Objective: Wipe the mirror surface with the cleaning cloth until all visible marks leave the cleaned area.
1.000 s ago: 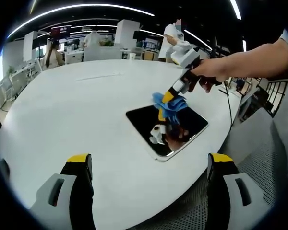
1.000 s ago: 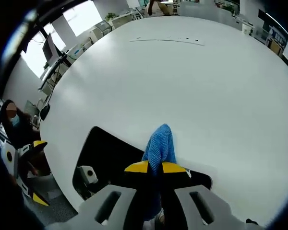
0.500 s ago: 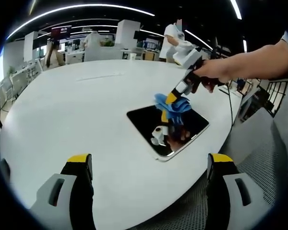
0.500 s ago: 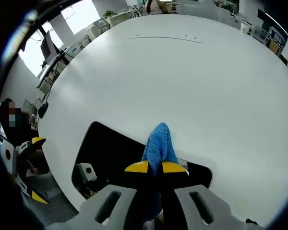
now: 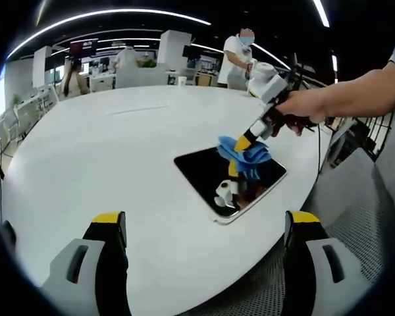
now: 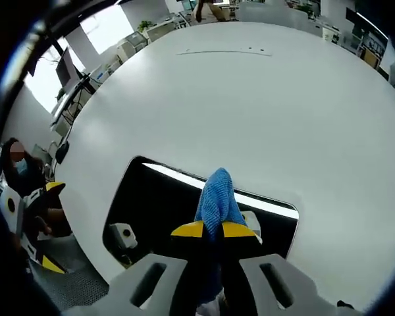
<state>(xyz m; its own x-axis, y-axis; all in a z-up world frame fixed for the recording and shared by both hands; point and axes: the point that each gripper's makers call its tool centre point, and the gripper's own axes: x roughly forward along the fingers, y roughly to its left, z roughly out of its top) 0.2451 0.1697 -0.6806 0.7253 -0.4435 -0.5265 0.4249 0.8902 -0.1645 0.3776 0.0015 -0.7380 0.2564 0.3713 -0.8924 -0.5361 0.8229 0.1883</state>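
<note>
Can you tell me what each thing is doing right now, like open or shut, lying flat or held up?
Right gripper: shut on blue cleaning cloth.
Blue cleaning cloth: bunched, pressed on the mirror.
Dark rectangular mirror: lying flat on the table.
Left gripper: open, holding nothing.
Round white table: bearing the mirror.

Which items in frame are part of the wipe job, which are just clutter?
Job:
- dark rectangular mirror, flat on the white oval table
- blue cleaning cloth
- right gripper, jaws shut on the cloth
- left gripper, jaws open, near the table edge

Not job:
- office desks behind
- standing person behind
</note>
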